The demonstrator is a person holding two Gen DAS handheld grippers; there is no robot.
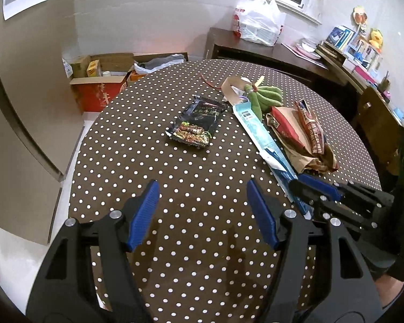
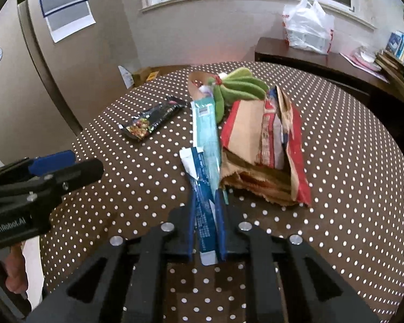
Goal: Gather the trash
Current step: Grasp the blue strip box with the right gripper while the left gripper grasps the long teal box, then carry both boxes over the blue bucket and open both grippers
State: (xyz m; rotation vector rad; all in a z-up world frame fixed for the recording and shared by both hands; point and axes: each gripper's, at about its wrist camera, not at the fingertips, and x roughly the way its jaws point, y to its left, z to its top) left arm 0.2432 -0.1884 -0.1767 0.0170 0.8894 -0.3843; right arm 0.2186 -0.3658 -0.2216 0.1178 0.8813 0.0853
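Blue pads on the right tongs (image 2: 206,210) sit nearly closed around the near end of the long blue wrapper (image 2: 206,161), with the strip running right between the two fingers. I honestly can't say whether they're pinching it yet or just bracketing it. Grabbing the end makes sense to me, since a long flat thing like that should peel off the dotted worktop (image 2: 336,188) easiest from one tip.

Left tongs (image 1: 203,207) hang wide open over bare cloth with nothing in them, pointed toward the dark snack packet (image 1: 195,123), which lies by itself out in the middle, well apart from the rest. My guess is that's the left hand's pick.

Rest of the trash is bunched together: the crumpled brown-and-red paper bag (image 2: 258,148) touches the blue wrapper's side, and a green plush banana bunch (image 2: 237,86) sits at the far end of both. No bin visible, so no idea where it all goes.
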